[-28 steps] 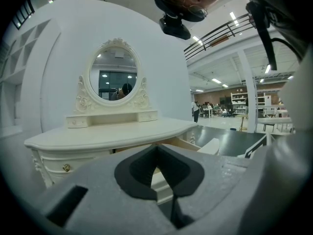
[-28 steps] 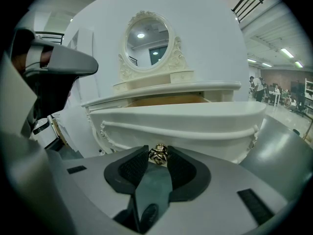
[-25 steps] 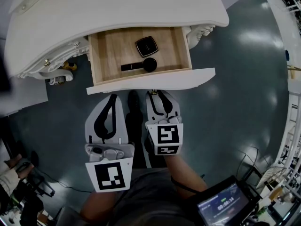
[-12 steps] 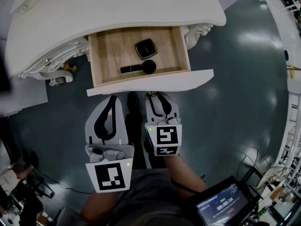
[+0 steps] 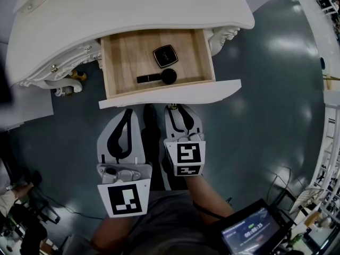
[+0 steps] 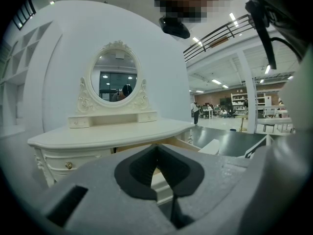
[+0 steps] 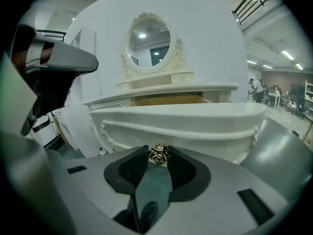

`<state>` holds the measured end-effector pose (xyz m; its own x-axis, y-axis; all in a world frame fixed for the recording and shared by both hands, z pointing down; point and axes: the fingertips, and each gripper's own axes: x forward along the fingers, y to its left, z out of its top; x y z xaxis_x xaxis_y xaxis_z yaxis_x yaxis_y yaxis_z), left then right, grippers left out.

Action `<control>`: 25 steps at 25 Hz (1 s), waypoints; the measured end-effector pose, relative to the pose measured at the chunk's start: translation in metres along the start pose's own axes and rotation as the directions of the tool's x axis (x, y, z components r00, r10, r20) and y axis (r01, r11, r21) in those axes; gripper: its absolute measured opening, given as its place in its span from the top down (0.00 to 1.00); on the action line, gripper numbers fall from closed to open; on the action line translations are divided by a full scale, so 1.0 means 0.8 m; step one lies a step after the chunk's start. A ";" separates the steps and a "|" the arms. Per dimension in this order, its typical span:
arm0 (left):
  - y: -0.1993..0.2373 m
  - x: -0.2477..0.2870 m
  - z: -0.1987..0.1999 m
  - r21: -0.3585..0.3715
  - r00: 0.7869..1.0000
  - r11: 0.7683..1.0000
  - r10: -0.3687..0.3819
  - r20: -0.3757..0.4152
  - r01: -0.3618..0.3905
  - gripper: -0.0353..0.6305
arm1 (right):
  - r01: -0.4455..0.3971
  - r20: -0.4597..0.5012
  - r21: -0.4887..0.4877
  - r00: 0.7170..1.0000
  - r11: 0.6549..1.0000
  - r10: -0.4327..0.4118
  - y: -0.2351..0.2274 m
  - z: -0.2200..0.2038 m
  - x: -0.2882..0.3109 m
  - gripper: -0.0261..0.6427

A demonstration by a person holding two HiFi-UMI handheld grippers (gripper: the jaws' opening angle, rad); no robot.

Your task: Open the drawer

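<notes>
Wooden, the drawer (image 5: pixel 127 57) is standing well out toward the near side, so the opening is looking done; the right gripper (image 5: pixel 176 108) is clamping its brass knob (image 7: pixel 158 153), the left gripper (image 6: pixel 157 148) is hanging closed, empty.

Head view: steeply down over drawer (image 5: pixel 127 57); gripper views: low, close, facing dresser (image 6: pixel 112 136); all share drawer front.
</notes>
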<state>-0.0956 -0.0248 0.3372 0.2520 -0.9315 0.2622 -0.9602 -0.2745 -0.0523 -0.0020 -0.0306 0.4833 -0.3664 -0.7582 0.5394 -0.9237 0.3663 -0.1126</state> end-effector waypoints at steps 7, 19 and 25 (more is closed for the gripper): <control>0.001 0.000 -0.003 0.001 1.000 1.000 0.004 -0.002 -0.004 0.92 | 0.001 0.001 -0.002 1.000 1.000 -0.001 -0.001 -0.002 0.001 0.78; -0.007 0.001 -0.001 0.014 1.000 1.000 0.001 -0.005 -0.001 0.92 | -0.016 0.005 0.009 1.000 1.000 0.016 -0.001 -0.004 0.000 0.78; -0.009 -0.008 0.018 0.038 1.000 0.999 0.011 0.017 -0.011 0.92 | -0.061 -0.034 0.026 0.997 0.998 0.062 0.005 -0.008 -0.003 0.70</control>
<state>-0.0887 -0.0202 0.3222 0.2439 -0.9384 0.2449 -0.9577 -0.2728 -0.0915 -0.0037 -0.0240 0.4868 -0.4189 -0.7152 0.5594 -0.9022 0.3977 -0.1672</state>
